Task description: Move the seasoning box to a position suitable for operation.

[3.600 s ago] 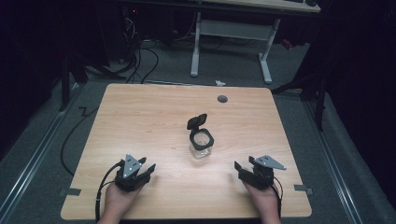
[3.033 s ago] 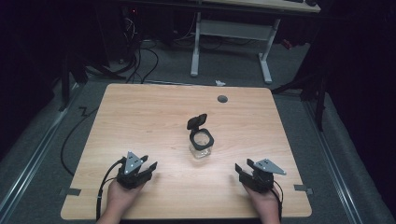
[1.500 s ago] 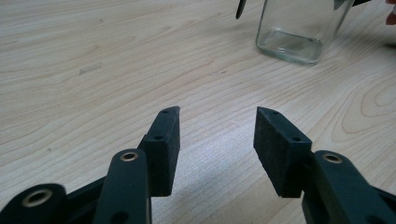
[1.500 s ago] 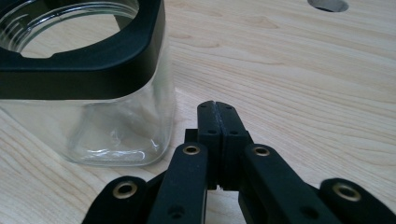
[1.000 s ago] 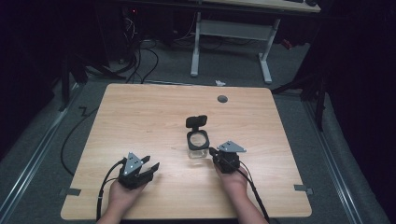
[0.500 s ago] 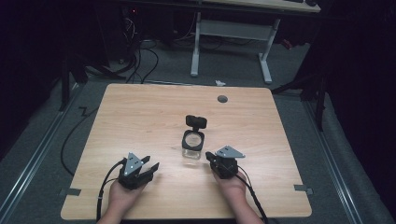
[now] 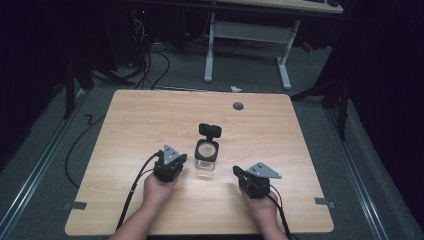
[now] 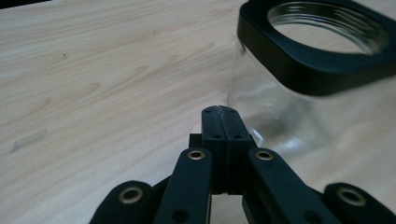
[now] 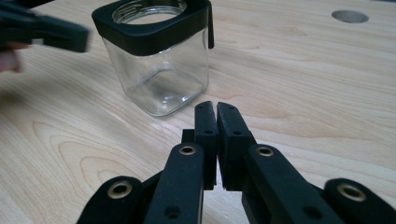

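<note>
A square clear glass jar (image 7: 206, 154) with a black collar stands mid-table, its black flip lid (image 7: 210, 130) hinged open at the far side. My left gripper (image 7: 182, 159) is just left of the jar. Its jaws have just been closing and now meet with nothing between them (image 8: 219, 110); the jar (image 8: 280, 93) rises close ahead to the right, apart from the tips. My right gripper (image 7: 235, 172) lies a short way right of the jar, shut and empty (image 9: 216, 106), pointing at the jar (image 9: 159, 70). The left gripper (image 9: 42, 28) shows blurred beyond.
The wooden table (image 7: 150, 115) has a round cable hole (image 7: 238, 105) near its far edge. Tape marks (image 7: 75, 205) sit at the front corners. Cables (image 7: 150, 65) and a desk frame (image 7: 245, 35) stand on the floor beyond.
My left gripper has moved forward and right up to the jar, and its jaws have shut. My right gripper has drawn back from the jar toward the right.
</note>
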Demonstrator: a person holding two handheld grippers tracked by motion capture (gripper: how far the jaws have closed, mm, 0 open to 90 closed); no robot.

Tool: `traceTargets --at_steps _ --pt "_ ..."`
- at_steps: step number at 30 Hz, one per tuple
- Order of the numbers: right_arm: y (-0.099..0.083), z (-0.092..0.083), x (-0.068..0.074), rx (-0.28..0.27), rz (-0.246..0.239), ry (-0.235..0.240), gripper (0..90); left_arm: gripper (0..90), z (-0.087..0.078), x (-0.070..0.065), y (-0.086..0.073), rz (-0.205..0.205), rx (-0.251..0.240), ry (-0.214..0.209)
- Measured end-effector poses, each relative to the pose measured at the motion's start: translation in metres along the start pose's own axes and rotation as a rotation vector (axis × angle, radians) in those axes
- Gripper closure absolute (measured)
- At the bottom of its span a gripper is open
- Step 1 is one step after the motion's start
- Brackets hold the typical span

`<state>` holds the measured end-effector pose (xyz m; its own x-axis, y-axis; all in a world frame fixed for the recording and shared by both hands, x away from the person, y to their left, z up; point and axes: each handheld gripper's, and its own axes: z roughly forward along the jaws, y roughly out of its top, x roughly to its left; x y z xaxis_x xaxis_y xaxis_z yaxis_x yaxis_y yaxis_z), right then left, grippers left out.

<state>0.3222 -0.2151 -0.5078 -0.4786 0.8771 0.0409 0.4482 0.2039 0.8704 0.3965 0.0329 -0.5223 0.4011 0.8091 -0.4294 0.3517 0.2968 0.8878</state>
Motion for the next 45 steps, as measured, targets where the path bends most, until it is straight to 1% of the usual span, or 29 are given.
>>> traceTargets --at_steps 1,2,6,7,12,16,19,20,21,23,24,25,27,29,30,31,32,33,34,36,37,38,39,40,41,42,43,44,45 --pt "0.000 0.000 0.000 0.000 0.000 0.000 87.8 90.0 0.006 -0.001 -0.001 -0.004 -0.004 0.005" --pt "-0.001 -0.003 -0.001 -0.009 0.003 0.004 87.7 90.0 0.014 -0.002 -0.004 -0.009 0.006 0.015" --pt "-0.004 -0.008 -0.002 -0.030 0.014 0.005 87.5 90.0 0.013 -0.009 -0.007 -0.006 0.005 -0.005" --pt "-0.005 -0.009 -0.002 -0.035 0.017 0.006 87.5 90.0 0.011 -0.013 -0.007 -0.001 0.007 -0.020" --pt "-0.009 -0.010 -0.003 -0.039 0.020 -0.002 87.5 90.0 0.007 -0.020 -0.007 0.004 0.001 -0.027" --pt "-0.010 -0.010 -0.004 -0.042 0.026 0.003 87.5 90.0 0.000 -0.031 -0.011 0.007 0.002 -0.051" --pt "-0.011 -0.009 -0.004 -0.043 0.025 0.008 86.9 90.0 -0.003 -0.031 -0.012 0.007 0.000 -0.048" --pt "-0.011 -0.008 -0.003 -0.039 0.032 0.017 85.3 90.0 -0.008 -0.029 -0.012 -0.018 -0.006 -0.042" --pt "-0.011 -0.008 -0.003 -0.039 0.032 0.017 85.3 89.3 -0.008 -0.029 -0.012 -0.018 -0.006 -0.042" --pt "-0.010 -0.007 -0.002 -0.044 0.031 0.025 84.9 88.8 -0.014 -0.028 -0.016 -0.031 -0.007 -0.050" --pt "-0.009 -0.006 -0.002 -0.046 0.031 0.024 85.1 88.8 -0.018 -0.029 -0.020 -0.018 -0.002 -0.059" --pt "-0.007 -0.005 -0.002 -0.048 0.031 0.024 85.3 88.8 -0.020 -0.030 -0.022 -0.020 0.001 -0.070" --pt "0.001 -0.002 -0.002 -0.056 0.031 0.029 87.9 88.1 -0.022 -0.036 -0.028 -0.014 0.015 -0.101" --pt "0.011 0.001 -0.003 -0.070 0.032 0.019 90.0 88.2 -0.021 -0.040 -0.030 -0.019 0.026 -0.120" --pt "0.011 0.001 -0.003 -0.070 0.032 0.019 90.0 88.4 -0.021 -0.040 -0.030 -0.019 0.026 -0.120" --pt "0.027 0.005 -0.004 -0.084 0.033 0.020 90.0 88.5 -0.019 -0.042 -0.030 -0.023 0.039 -0.130" --pt "0.035 0.007 -0.004 -0.094 0.031 0.023 90.0 88.5 -0.017 -0.043 -0.030 -0.029 0.050 -0.137" --pt "0.035 0.007 -0.004 -0.094 0.031 0.023 90.0 88.7 -0.017 -0.043 -0.030 -0.029 0.050 -0.137" --pt "0.051 0.012 -0.002 -0.107 0.024 0.019 90.0 88.9 -0.015 -0.045 -0.029 -0.043 0.058 -0.149" --pt "0.066 0.016 -0.001 -0.125 0.019 0.018 90.0 88.8 -0.014 -0.048 -0.029 -0.045 0.060 -0.161" --pt "0.066 0.016 -0.001 -0.125 0.019 0.018 90.0 88.5 -0.014 -0.048 -0.029 -0.045 0.060 -0.161" --pt "0.083 0.022 0.000 -0.140 0.014 0.018 90.0 87.9 -0.012 -0.047 -0.032 -0.040 0.067 -0.164" --pt "0.083 0.022 0.000 -0.140 0.014 0.018 90.0 87.4 -0.012 -0.047 -0.032 -0.040 0.067 -0.164" --pt "0.089 0.024 0.001 -0.145 0.011 0.019 90.0 87.4 -0.009 -0.045 -0.034 -0.044 0.081 -0.160" --pt "0.097 0.027 0.001 -0.153 0.007 0.017 90.0 86.4 -0.009 -0.045 -0.035 -0.044 0.079 -0.159" --pt "0.110 0.029 0.002 -0.167 0.006 0.018 90.0 86.0 -0.011 -0.047 -0.036 -0.027 0.061 -0.174" --pt "0.115 0.030 0.002 -0.171 0.005 0.018 90.0 86.0 -0.011 -0.047 -0.036 -0.027 0.061 -0.174" --pt "0.120 0.030 0.002 -0.177 0.003 0.016 90.0 86.0 -0.012 -0.049 -0.039 0.004 0.060 -0.185" --pt "0.125 0.031 0.002 -0.180 0.001 0.017 90.0 86.0 -0.013 -0.050 -0.040 0.011 0.057 -0.189"
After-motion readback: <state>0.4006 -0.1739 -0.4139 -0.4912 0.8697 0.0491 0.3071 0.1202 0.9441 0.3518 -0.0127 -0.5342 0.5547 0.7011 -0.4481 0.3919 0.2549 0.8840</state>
